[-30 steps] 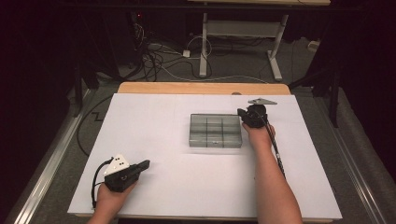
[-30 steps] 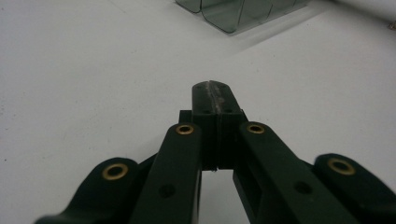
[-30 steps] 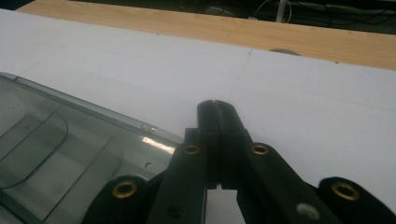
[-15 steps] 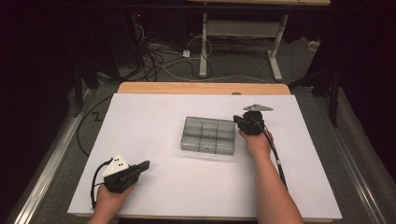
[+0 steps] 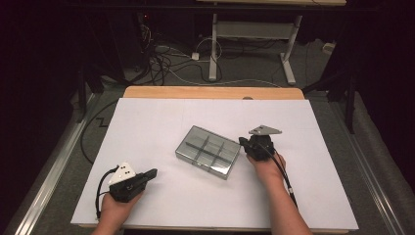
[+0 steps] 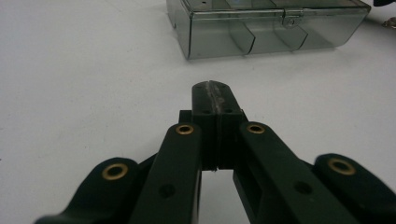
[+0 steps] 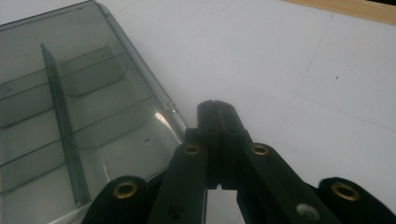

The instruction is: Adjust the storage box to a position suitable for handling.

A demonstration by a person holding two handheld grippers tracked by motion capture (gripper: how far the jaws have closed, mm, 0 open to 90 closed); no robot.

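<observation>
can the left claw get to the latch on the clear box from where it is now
Probably yes. The latch sits on the side of the clear box that faces the left claw, with bare white table between them. The claw is shut, though.

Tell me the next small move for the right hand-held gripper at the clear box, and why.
Probably keep nudging the clear compartment box leftward with the shut right hand-held gripper: its closed tips sit against the box's right edge, the box lies skewed on the white table, and its latch faces the resting left hand-held gripper.
</observation>
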